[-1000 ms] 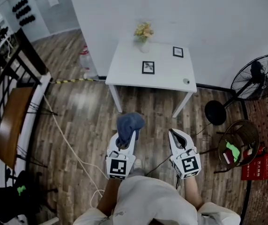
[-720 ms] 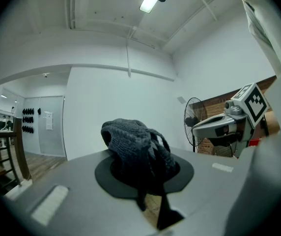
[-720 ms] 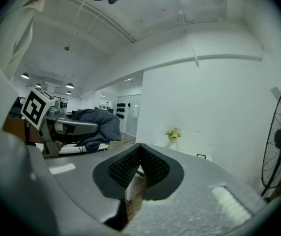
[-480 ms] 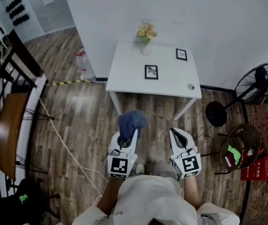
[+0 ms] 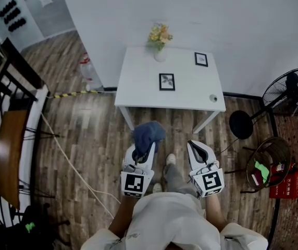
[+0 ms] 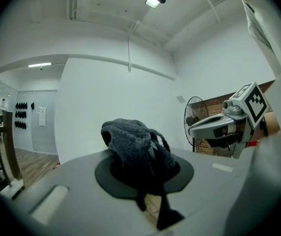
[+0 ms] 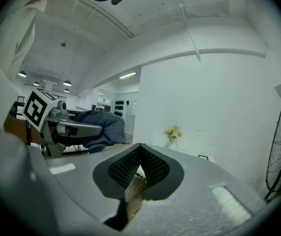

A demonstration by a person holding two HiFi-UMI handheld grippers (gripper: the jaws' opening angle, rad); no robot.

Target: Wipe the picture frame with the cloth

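Held level, side by side, both point toward twelve o'clock: left gripper point(image 5: 147, 140) pinching the blue cloth point(image 5: 148, 132), right gripper point(image 5: 193, 145) pressed together on nothing. The picture frame point(image 5: 166, 81) lies on the white table point(image 5: 138, 85) at twelve o'clock.

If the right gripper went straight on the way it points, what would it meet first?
The right gripper would likely meet the white table first, at its front edge near the right leg; only floor lies between. Height is unclear, so it might pass under.
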